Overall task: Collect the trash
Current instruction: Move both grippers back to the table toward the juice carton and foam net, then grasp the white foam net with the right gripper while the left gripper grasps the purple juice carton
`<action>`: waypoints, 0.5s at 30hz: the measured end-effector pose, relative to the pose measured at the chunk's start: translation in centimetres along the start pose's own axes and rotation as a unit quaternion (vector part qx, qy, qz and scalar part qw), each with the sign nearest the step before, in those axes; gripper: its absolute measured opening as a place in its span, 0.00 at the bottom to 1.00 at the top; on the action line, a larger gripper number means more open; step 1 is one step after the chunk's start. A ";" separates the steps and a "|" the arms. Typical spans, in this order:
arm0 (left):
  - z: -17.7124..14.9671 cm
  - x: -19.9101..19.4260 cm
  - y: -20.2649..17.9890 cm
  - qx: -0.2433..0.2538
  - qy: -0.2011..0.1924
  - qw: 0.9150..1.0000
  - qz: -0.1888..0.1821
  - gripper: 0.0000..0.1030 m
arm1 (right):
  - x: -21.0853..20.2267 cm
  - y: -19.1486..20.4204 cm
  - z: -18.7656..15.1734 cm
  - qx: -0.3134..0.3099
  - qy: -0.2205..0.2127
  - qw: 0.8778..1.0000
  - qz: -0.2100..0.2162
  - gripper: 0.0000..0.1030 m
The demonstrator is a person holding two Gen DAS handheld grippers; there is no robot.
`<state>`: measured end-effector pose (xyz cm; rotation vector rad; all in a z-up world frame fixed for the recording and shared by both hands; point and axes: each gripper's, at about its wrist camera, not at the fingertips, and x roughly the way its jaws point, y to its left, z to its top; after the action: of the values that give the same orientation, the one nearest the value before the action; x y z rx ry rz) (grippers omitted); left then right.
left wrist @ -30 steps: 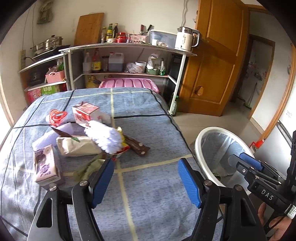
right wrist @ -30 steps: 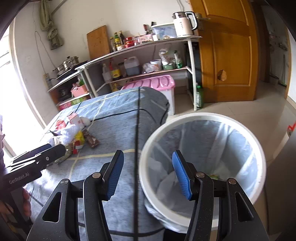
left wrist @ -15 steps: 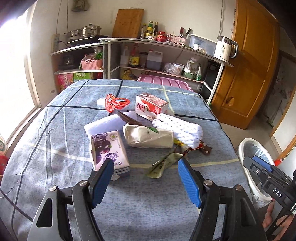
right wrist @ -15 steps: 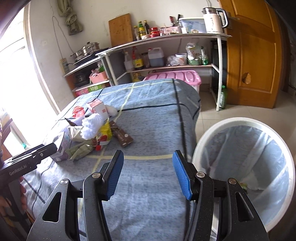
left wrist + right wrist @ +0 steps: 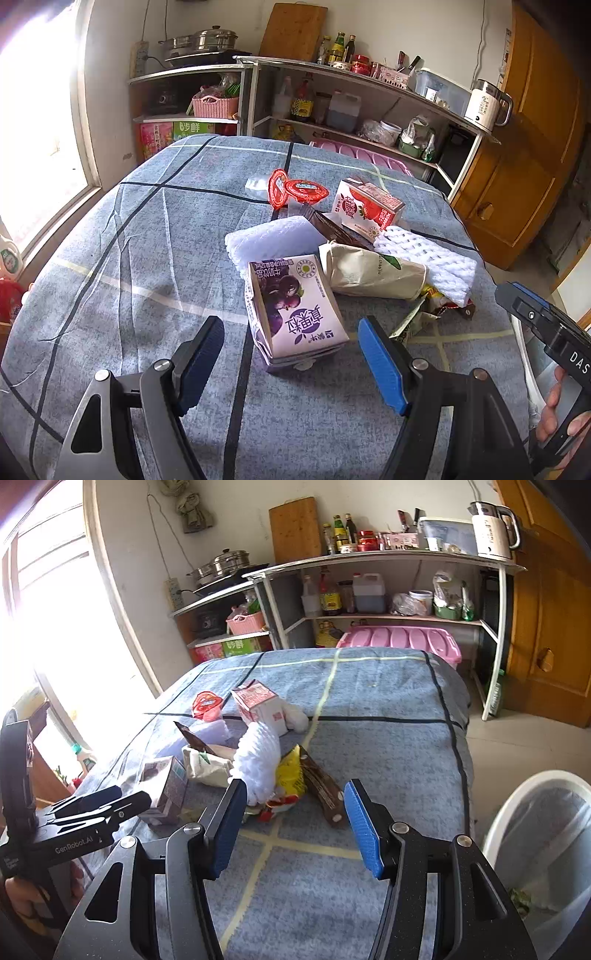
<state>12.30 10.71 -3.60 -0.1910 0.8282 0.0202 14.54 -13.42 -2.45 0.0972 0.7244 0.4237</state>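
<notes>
From the left wrist, the left gripper (image 5: pixel 290 345) stands wide, empty, framing the purple carton (image 5: pixel 295 306) as if lined up to grab it.

From the right wrist, the right gripper (image 5: pixel 295 825) gapes empty near the wrappers (image 5: pixel 295 779); the bin (image 5: pixel 517 805) waits beside the table (image 5: pixel 388 709).

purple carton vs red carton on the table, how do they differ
The purple carton has a grape picture and lies nearest the open left gripper, between its fingers' line of reach; the red carton has red fruit art and sits farther back, beside the red lids. The purple carton looks dented and lies alongside the paper bag; the red carton keeps a crisper box shape. Both are small drink cartons lying on the blue cloth.
</notes>
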 end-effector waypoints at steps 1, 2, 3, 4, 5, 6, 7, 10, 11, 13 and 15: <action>0.2 0.2 0.1 -0.001 0.001 1.000 0.002 0.73 | 0.2 0.2 0.3 -0.003 -0.001 1.000 0.007 0.54; 0.4 0.5 0.2 -0.003 0.002 1.000 0.003 0.73 | 0.6 0.4 0.6 -0.003 0.002 1.000 0.017 0.54; 0.5 0.8 0.3 -0.006 0.007 1.000 0.003 0.73 | 0.9 0.6 0.8 -0.001 0.005 1.000 0.021 0.54; 0.6 1.0 0.5 -0.009 0.010 1.000 0.001 0.73 | 1.1 0.9 1.0 -0.004 0.006 1.000 0.027 0.54; 0.7 1.1 0.6 -0.012 0.010 1.000 -0.002 0.73 | 1.4 1.3 1.2 -0.010 0.004 0.999 0.032 0.54; 0.7 1.3 0.6 -0.011 0.011 1.000 -0.003 0.73 | 1.7 1.6 1.4 -0.018 0.006 0.999 0.038 0.54; 0.8 1.6 0.7 -0.010 0.015 1.000 -0.001 0.73 | 2.0 1.9 1.4 -0.024 0.008 0.999 0.044 0.54; 0.9 2.3 0.9 -0.017 0.023 1.000 -0.010 0.73 | 3.1 2.7 1.3 -0.043 0.019 0.997 0.053 0.54; 0.9 2.4 0.9 -0.018 0.024 1.000 -0.009 0.73 | 3.5 2.8 1.1 -0.048 0.025 0.997 0.049 0.54; 1.0 2.6 0.7 -0.013 0.022 1.000 -0.006 0.73 | 4.0 2.9 0.9 -0.055 0.031 0.997 0.044 0.54; 1.0 3.1 0.7 -0.013 0.027 1.000 -0.007 0.73 | 4.3 2.6 0.7 -0.056 0.037 0.997 0.044 0.54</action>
<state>15.09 11.42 -5.32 -0.2219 0.8807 0.0127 16.99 -9.21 -4.04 0.0075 0.7692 0.5541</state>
